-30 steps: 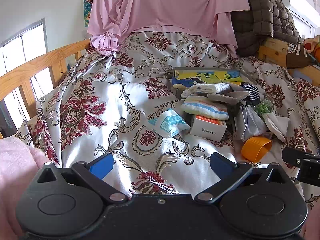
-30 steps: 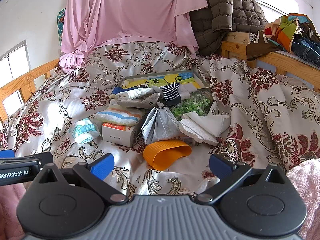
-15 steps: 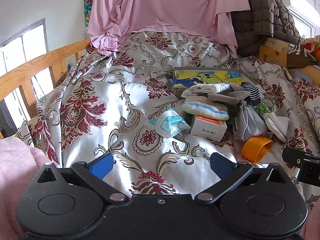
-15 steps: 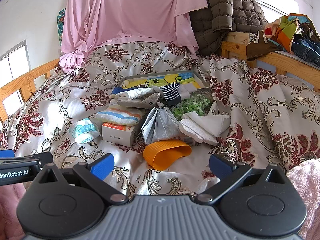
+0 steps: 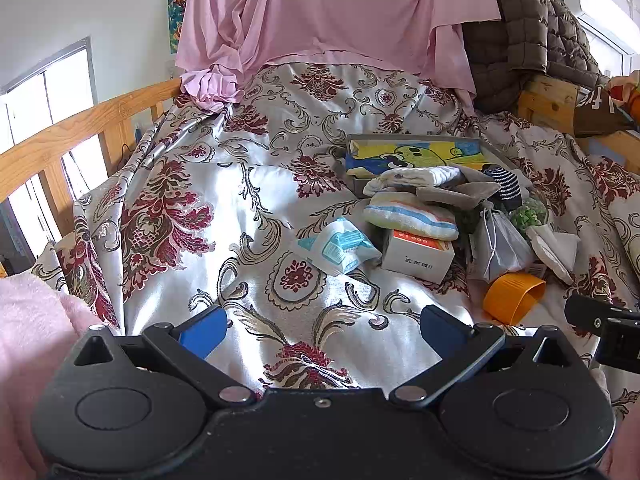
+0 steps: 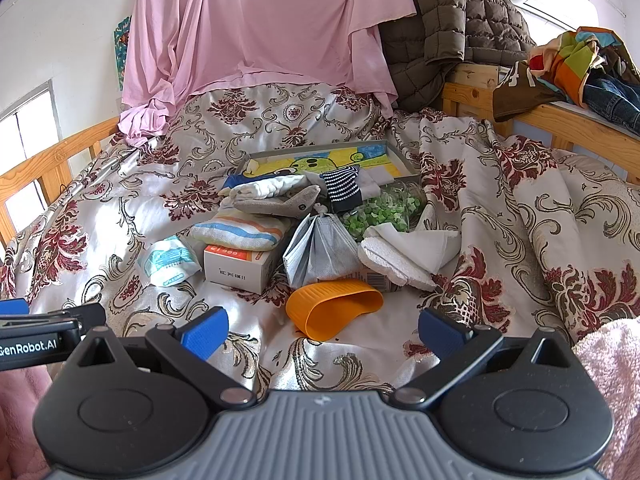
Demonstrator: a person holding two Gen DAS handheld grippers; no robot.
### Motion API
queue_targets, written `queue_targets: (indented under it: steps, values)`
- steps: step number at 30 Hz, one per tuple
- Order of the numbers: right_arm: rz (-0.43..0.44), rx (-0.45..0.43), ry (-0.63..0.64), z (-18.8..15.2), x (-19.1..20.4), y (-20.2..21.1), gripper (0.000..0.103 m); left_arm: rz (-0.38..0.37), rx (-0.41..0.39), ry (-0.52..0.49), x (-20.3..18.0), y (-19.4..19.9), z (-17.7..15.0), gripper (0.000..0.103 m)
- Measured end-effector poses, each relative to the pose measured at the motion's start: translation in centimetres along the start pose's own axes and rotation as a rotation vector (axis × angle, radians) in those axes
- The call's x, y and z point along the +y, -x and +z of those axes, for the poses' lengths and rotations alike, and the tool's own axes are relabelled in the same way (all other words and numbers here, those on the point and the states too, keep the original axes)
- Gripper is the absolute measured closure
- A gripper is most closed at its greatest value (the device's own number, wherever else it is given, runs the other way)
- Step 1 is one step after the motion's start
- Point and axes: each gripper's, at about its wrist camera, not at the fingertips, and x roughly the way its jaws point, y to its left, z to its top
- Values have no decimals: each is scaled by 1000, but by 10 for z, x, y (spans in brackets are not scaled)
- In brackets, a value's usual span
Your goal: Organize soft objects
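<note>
A heap of soft things lies on the patterned bedspread: a striped folded towel [image 6: 240, 233] [image 5: 412, 216], a grey plush [image 6: 280, 202], a striped navy sock [image 6: 342, 188], a grey face mask [image 6: 320, 252], a white folded cloth [image 6: 408, 250] and a tissue pack [image 6: 170, 262] [image 5: 340, 246]. A shallow tray [image 6: 394, 156] [image 5: 416, 140] with a cartoon picture sits behind them. My left gripper [image 5: 322, 326] is open and empty, well short of the heap. My right gripper [image 6: 322, 330] is open and empty, just before the orange cup [image 6: 334, 306].
A white and orange carton [image 6: 236, 266] sits under the towel. A bag of green bits [image 6: 380, 212] lies by the tray. Wooden bed rails [image 5: 80, 128] [image 6: 560, 116] run along both sides. A pink sheet [image 6: 260, 28] and a brown quilted jacket [image 6: 452, 28] hang at the back.
</note>
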Motion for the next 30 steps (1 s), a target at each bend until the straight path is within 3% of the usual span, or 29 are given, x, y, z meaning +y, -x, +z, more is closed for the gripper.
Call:
queue_targets:
  steps: [30]
  values:
    - [-10,5,-23,1,-4,0,0,-1,5,0,0,0,0,1]
